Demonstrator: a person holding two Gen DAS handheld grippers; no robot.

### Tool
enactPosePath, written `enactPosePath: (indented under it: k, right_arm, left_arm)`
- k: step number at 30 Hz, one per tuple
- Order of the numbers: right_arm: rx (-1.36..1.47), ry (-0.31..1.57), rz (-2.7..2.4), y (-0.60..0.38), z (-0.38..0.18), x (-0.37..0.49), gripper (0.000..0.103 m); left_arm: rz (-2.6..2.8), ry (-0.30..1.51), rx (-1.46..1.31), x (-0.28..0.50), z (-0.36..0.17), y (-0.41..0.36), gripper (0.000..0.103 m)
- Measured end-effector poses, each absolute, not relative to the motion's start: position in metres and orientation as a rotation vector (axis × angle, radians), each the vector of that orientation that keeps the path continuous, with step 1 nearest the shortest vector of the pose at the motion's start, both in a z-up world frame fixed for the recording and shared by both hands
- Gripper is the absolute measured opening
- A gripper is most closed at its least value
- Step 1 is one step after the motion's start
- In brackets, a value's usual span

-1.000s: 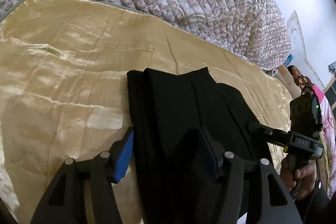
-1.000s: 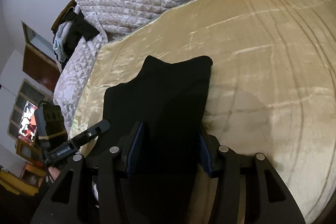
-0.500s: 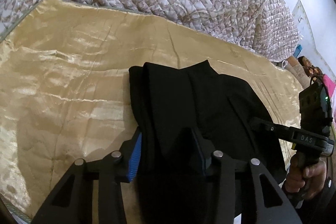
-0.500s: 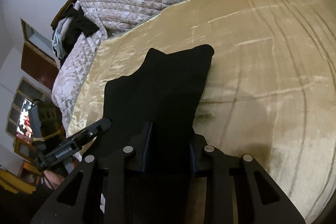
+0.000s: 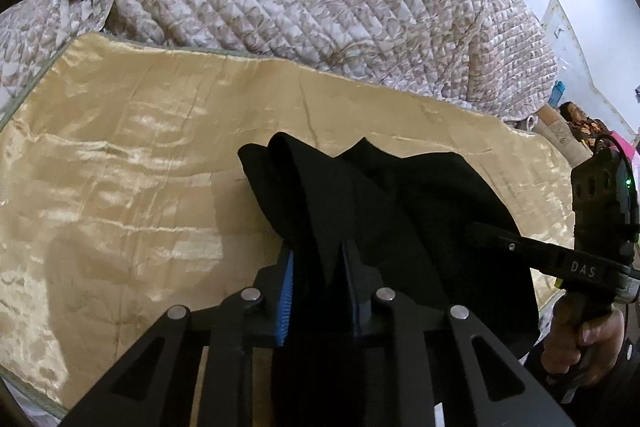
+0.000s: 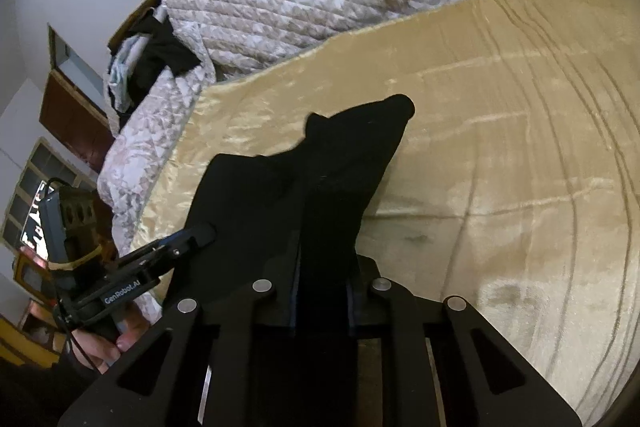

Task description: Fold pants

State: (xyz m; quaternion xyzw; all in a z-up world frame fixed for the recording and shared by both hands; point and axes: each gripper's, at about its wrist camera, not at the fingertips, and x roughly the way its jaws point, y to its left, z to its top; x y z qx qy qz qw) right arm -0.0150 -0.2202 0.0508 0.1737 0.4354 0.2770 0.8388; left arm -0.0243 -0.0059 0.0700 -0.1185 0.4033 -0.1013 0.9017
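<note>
one black pants, two grippers — left gripper, right gripper

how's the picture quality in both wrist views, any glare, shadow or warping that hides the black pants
Left wrist view: sheen streaks glare across the gold sheet, a soft shadow lies left of the pants, and the black cloth shows almost no fold detail. Right wrist view: fisheye bends the sheet's creases into arcs, the corners are vignetted black, and the pants merge with the dark right gripper; focus looks sharp.
</note>
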Motion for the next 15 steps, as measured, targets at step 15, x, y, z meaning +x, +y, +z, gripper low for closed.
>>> enactPosePath:
  k: [15]
  right_arm:
    - [0.347, 0.869, 0.601, -0.197, 0.096, 0.049, 0.016]
  left_arm:
    - [-0.212, 0.783, -0.17, 0.063, 0.105, 0.009, 0.023]
